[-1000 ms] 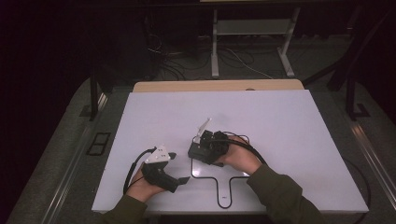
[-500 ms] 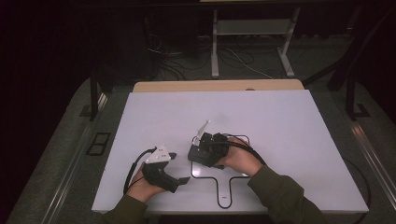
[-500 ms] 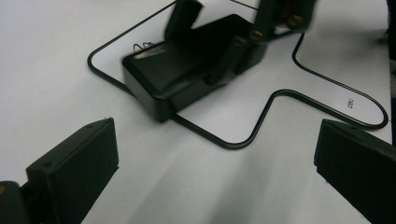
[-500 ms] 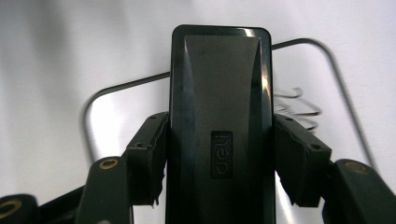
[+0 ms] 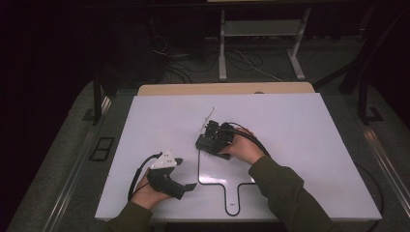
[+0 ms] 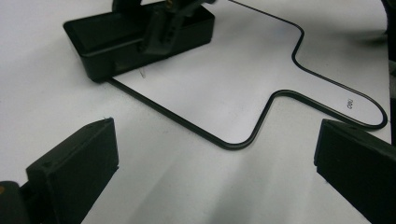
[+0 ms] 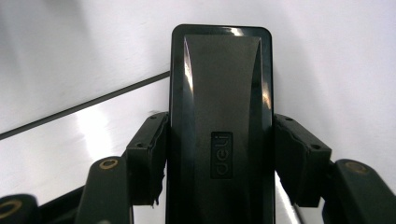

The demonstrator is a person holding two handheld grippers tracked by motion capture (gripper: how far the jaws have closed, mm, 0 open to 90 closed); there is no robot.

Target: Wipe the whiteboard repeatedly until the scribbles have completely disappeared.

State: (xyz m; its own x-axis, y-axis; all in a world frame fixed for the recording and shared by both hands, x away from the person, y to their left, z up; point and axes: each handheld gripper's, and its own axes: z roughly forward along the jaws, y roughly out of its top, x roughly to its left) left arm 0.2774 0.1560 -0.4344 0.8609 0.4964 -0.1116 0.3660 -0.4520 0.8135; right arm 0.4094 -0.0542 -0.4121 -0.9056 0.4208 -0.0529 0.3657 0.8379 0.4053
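Black case [image 7: 219,116]: oblong, glossy black, rounded corners, raised centre panel with an embossed "deli" mark; seen from the left gripper view [image 6: 140,39] as a low box with straight walls.
Position: on the white surface [image 5: 300,130], near its middle, at the upper left corner of a black outline [image 5: 227,183] drawn on the surface; one end sits over the outline's line.
Outline: thin black line, a rounded rectangle with a narrow tab running toward the person's edge; small printed mark near the tab in the left gripper view.
Right gripper [image 5: 212,137]: its fingers [image 7: 149,156] are closed against the two long sides of the black case, one pad on each side, the case running lengthwise between them.
Right hand [image 5: 244,147]: wraps the gripper body; cable loops beside it.
Left gripper [image 5: 181,174]: rests low on the surface, left of the outline, well apart from the case; fingers [image 6: 74,163] spread wide, with bare surface between them.
Left hand [image 5: 147,193]: holds the gripper from below; grey three-cornered plate [image 5: 163,159] on top.
Contents of case: cannot tell; the lid face is shut from view.
Beyond the surface: a floor with cables [image 5: 241,60] and frame legs, dim.
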